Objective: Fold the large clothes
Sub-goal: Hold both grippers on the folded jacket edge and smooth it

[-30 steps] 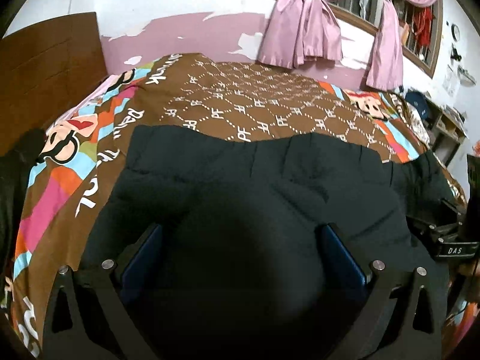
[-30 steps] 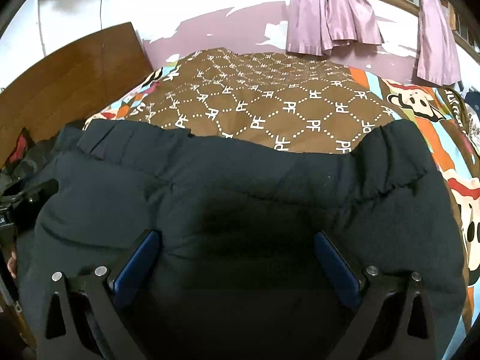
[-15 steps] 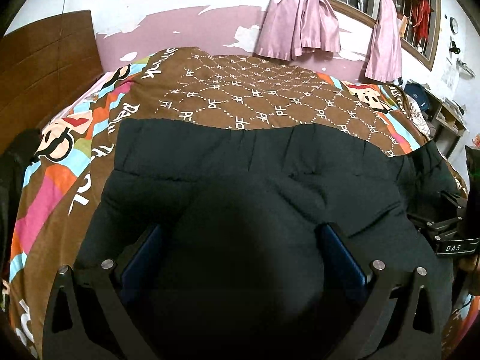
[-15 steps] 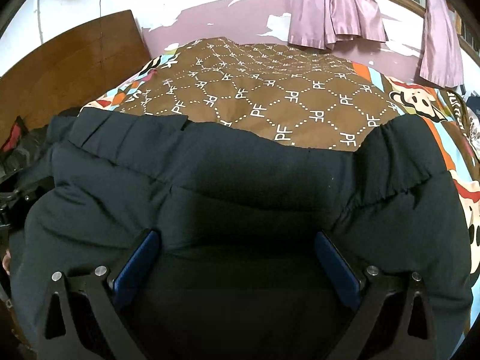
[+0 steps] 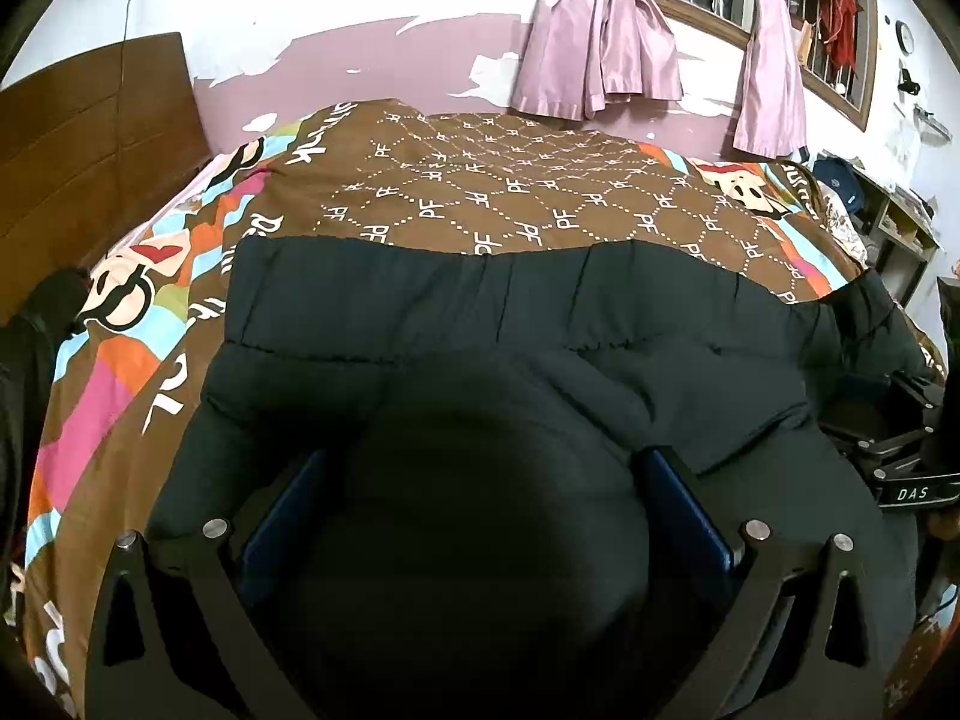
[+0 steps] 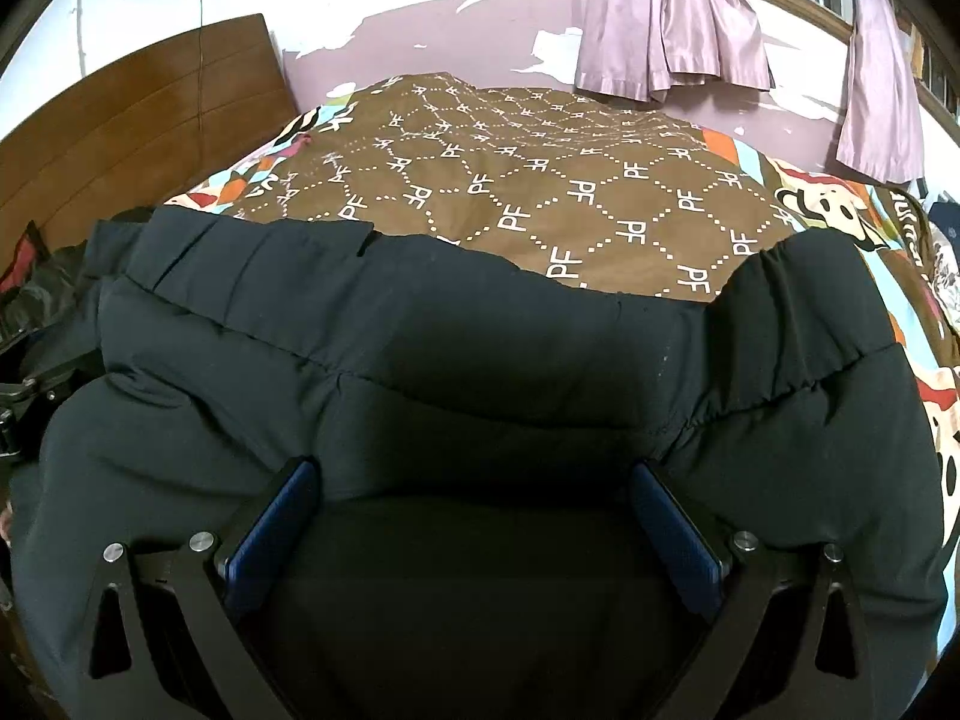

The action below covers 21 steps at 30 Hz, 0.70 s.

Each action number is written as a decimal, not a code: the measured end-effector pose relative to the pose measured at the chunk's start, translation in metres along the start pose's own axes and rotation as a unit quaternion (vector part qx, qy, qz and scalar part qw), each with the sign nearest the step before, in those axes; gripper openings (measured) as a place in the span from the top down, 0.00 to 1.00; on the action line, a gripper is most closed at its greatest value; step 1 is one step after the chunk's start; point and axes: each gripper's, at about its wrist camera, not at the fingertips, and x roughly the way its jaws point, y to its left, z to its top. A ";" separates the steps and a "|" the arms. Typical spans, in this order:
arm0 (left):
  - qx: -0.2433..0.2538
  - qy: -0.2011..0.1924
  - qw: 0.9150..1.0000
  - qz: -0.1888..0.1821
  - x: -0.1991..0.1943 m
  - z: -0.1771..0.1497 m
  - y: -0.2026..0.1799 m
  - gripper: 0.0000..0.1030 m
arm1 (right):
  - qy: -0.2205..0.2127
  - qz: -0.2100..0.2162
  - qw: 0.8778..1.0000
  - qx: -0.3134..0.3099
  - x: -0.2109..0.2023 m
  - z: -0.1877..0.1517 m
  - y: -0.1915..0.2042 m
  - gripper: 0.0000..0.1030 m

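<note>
Item: dark padded jacket [image 5: 420, 324], large, navy-black, lying across the near half of a bed [image 5: 540, 192]. Its ribbed hem band runs side to side at the far edge of the garment, with the brown "PF" patterned bedspread bare beyond it.

Left claw [image 5: 486, 516]: blue-padded fingers [image 5: 690, 504] stand wide apart, with a thick bulge of jacket fabric filling the gap between them. The fabric covers the pad tips; whether they press it cannot be told.

Right claw [image 6: 474, 516]: fingers [image 6: 276, 522] likewise spread apart, set on either side of a fold of the same jacket [image 6: 480, 360], fabric mounded between and over them.

In the left wrist view, the other claw's black frame, marked "DAS", shows at the right edge, beside the jacket.

Surroundings: wooden headboard [image 5: 90, 168] to the left; pink, peeling wall [image 5: 360, 60] behind the bed; pink curtains [image 5: 600, 30] knotted at a barred window; cluttered shelf [image 5: 900, 222] at far right.
</note>
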 end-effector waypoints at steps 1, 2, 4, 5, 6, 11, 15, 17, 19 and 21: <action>0.000 0.000 1.000 0.000 0.000 -0.001 0.000 0.01 | 0.000 0.000 1.000 0.000 0.000 0.000 0.000 0.00; 0.000 0.000 1.000 0.000 0.000 -0.001 0.000 0.01 | 0.000 0.000 1.000 0.000 0.000 0.000 0.000 0.00; 0.001 -0.001 1.000 0.001 0.000 -0.001 0.000 0.01 | 0.000 0.000 1.000 0.000 0.000 0.000 0.000 0.00; 0.001 -0.001 1.000 0.001 0.000 -0.001 0.000 0.01 | -0.001 0.000 1.000 0.000 0.000 -0.001 0.000 0.00; 0.000 -0.001 1.000 0.000 0.000 -0.001 -0.001 0.01 | -0.001 0.000 1.000 0.000 0.000 0.000 0.000 0.00; 0.001 -0.001 1.000 0.001 0.000 -0.001 -0.001 0.01 | -0.004 -0.002 1.000 -0.002 0.001 -0.001 0.000 0.00; 0.000 -0.001 1.000 0.001 0.000 -0.001 -0.001 0.01 | -0.004 -0.002 1.000 -0.002 0.001 -0.001 0.000 0.00; 0.001 -0.001 1.000 0.001 0.000 -0.002 -0.001 0.01 | -0.004 -0.003 1.000 -0.002 0.001 -0.001 0.001 0.00; 0.001 -0.001 1.000 0.001 0.000 -0.002 -0.002 0.01 | -0.005 -0.003 1.000 -0.002 0.002 -0.002 0.000 0.00; 0.001 -0.001 1.000 0.002 0.000 -0.002 -0.002 0.01 | -0.004 -0.003 1.000 -0.002 0.001 -0.002 0.001 0.00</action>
